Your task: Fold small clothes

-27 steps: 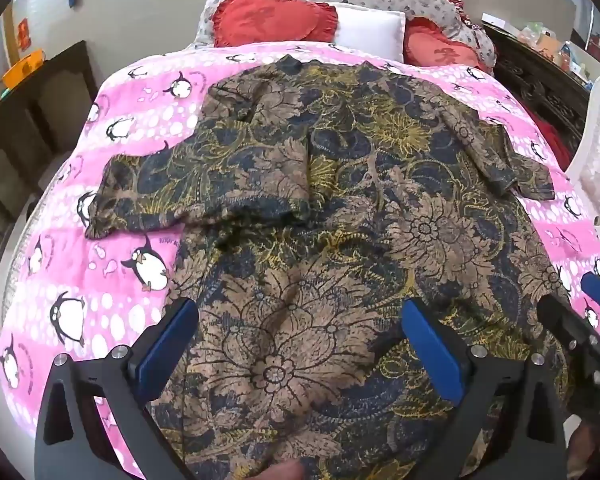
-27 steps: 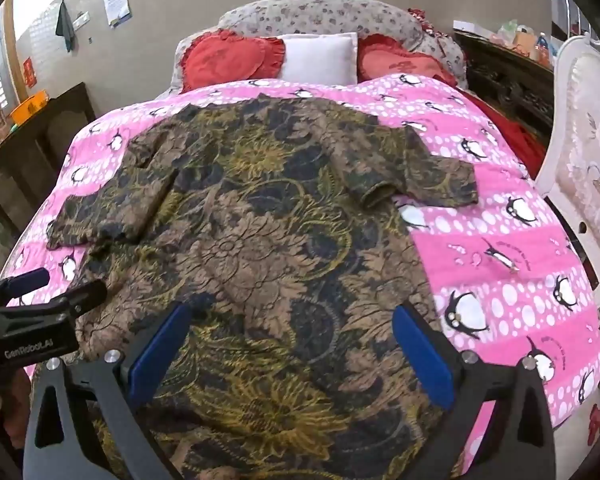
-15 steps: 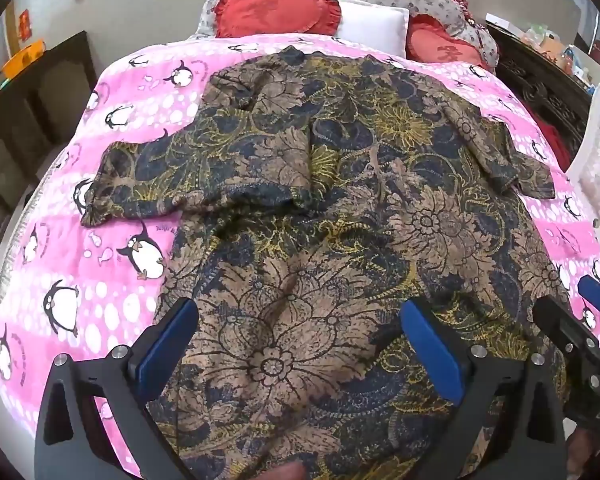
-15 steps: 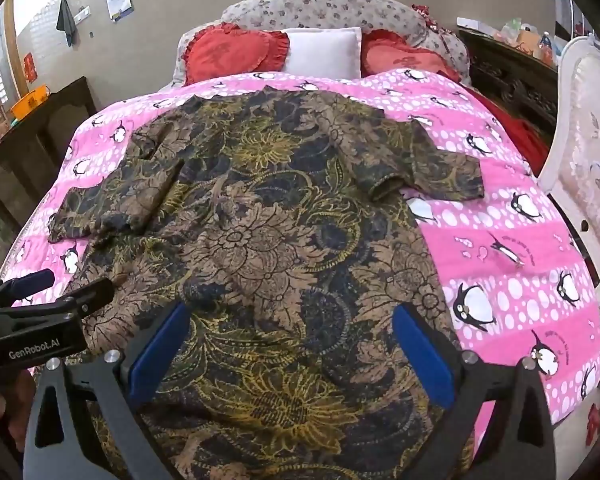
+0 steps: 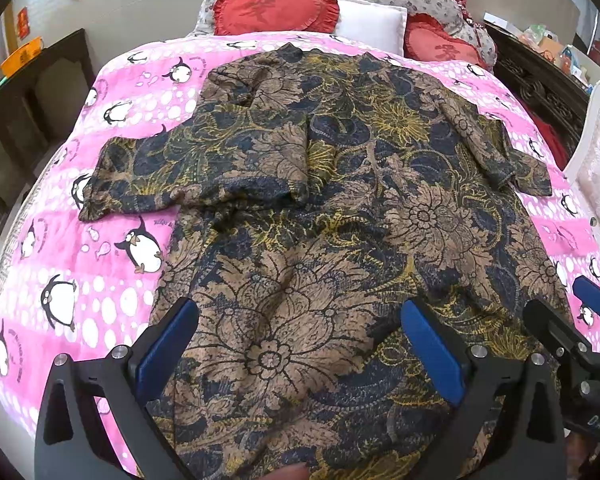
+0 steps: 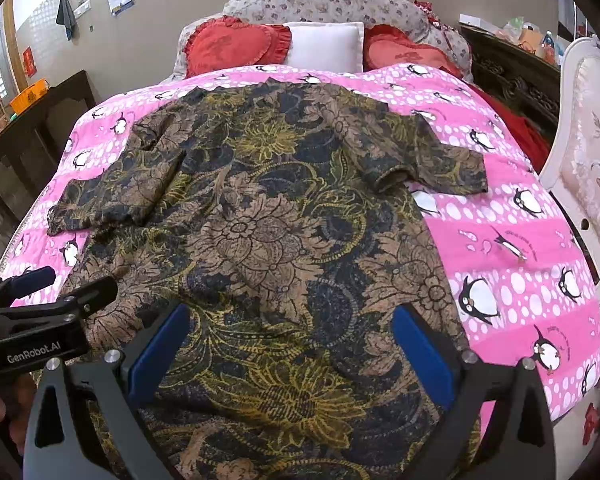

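A dark blue, tan and yellow floral shirt [image 5: 332, 216] lies spread flat on a pink penguin bedspread [image 5: 112, 280], collar toward the pillows. It also shows in the right wrist view [image 6: 268, 240]. Its left sleeve [image 5: 188, 176] is partly folded over; its right sleeve [image 6: 432, 160] lies out to the side. My left gripper [image 5: 296, 340] is open above the lower hem, holding nothing. My right gripper [image 6: 286, 344] is open above the hem further right, holding nothing. Each gripper shows at the edge of the other's view.
Two red heart cushions [image 6: 236, 46] and a white pillow [image 6: 324, 46] sit at the headboard. A dark wooden cabinet [image 6: 36, 128] stands left of the bed. A white padded chair [image 6: 588, 152] stands close on the right, with a dark dresser [image 6: 512, 68] behind it.
Both grippers have moved slightly forward and lower over the shirt's hem. The shirt has not moved and both stay open.
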A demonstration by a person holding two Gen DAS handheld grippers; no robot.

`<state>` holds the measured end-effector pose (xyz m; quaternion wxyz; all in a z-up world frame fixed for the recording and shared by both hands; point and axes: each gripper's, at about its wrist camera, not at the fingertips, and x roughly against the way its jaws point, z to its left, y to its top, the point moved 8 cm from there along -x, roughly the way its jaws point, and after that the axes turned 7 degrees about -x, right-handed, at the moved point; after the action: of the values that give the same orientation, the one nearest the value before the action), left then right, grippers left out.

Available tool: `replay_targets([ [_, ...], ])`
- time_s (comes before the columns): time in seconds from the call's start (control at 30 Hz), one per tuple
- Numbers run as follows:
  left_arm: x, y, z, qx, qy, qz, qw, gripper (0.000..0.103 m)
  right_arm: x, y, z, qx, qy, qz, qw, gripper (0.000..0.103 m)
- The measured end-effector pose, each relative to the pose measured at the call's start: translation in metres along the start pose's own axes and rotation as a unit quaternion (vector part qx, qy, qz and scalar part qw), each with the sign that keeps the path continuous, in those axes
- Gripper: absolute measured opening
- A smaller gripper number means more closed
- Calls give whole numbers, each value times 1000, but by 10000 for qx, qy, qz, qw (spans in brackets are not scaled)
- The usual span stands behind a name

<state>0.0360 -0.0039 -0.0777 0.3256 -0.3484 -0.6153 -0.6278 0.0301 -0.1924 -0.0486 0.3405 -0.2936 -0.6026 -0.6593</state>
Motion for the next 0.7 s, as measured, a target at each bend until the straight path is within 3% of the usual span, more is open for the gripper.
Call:
replay_targets([
  [0.17,7,-5,2,20,-9,-57,10000,87,7,-1,3,38,-30,-78,10000,103],
  [0.37,20,-20,0,71,18,-199,9998,87,18,-9,-4,23,-552,-166,9983,103],
  [0.53,30,-38,-9,-67,84,-205,9997,87,30,-22,-13,-56,-748,-271,9968,103],
  [0.7,45,-53,-10,-145,225,-276,9993,87,38,-38,-17,-188,-743,-329,9965,103],
])
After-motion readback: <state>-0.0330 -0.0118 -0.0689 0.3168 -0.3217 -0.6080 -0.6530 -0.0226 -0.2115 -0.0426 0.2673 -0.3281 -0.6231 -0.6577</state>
